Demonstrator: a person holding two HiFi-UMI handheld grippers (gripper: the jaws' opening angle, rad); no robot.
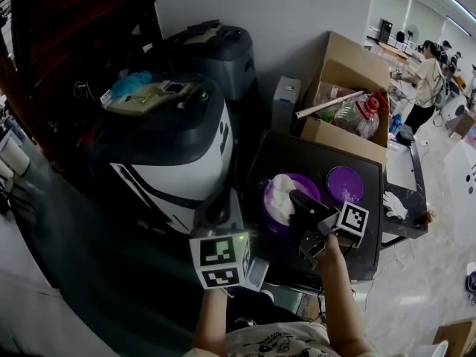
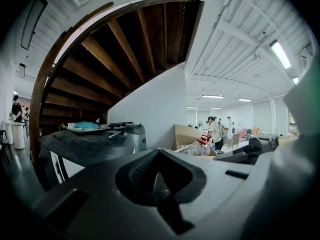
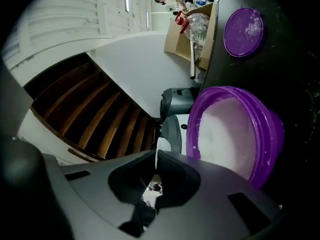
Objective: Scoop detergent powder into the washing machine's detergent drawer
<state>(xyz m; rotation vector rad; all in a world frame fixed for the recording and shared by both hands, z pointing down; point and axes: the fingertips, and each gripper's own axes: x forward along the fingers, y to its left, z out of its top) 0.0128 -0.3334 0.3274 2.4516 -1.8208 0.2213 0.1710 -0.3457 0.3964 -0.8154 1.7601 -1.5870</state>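
From the head view, the left gripper [image 1: 222, 213] hangs just beside the washing machine [image 1: 175, 143], while the right gripper [image 1: 301, 199] reaches over the open purple tub [image 1: 269, 216] of white detergent powder [image 1: 282, 192] on the black table [image 1: 286, 155], the purple lid [image 1: 344, 184] lying near it. The left gripper view shows the left gripper's [image 2: 159, 153] jaws pressed together with nothing between them, the washing machine [image 2: 95, 144] beyond. The right gripper view shows the right gripper [image 3: 156, 156] clamped on a thin white scoop [image 3: 163, 145] beside the tub's [image 3: 262, 134] powder [image 3: 225, 134].
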